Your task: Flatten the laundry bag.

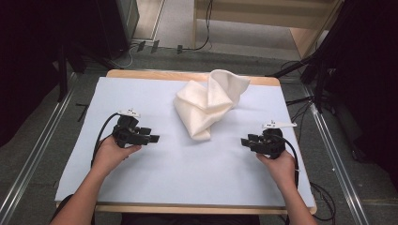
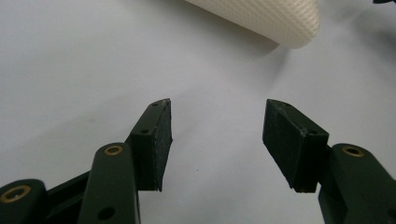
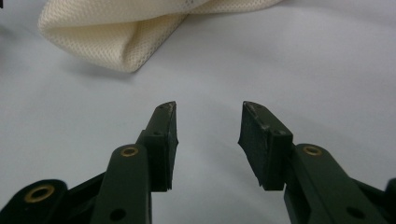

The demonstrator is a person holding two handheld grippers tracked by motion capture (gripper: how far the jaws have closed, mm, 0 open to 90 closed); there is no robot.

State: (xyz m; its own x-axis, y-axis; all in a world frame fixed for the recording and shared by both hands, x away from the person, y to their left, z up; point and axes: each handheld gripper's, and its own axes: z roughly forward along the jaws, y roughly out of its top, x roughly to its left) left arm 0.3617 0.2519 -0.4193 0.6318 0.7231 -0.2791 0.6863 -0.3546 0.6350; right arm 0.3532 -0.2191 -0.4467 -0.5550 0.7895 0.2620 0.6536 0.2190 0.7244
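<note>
From the high view, a crumpled cream cloth (image 1: pixel 209 101) lies toward the far middle of the pale tabletop (image 1: pixel 187 178). The left gripper (image 1: pixel 151 138) and right gripper (image 1: pixel 245 141) rest low on either side, pointing inward, likely poised to reach for it.

The left gripper view adds detail: its jaws stand wide apart and empty, with a rolled end of the cloth (image 2: pixel 271 18) ahead, well apart.

The right gripper view shows its jaws parted somewhat less, holding nothing, and reveals the cloth's (image 3: pixel 116 37) fine mesh weave.

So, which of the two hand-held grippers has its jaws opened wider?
The left hand-held gripper: the gap between its jaws looks wider than that of the right hand-held gripper.
</note>
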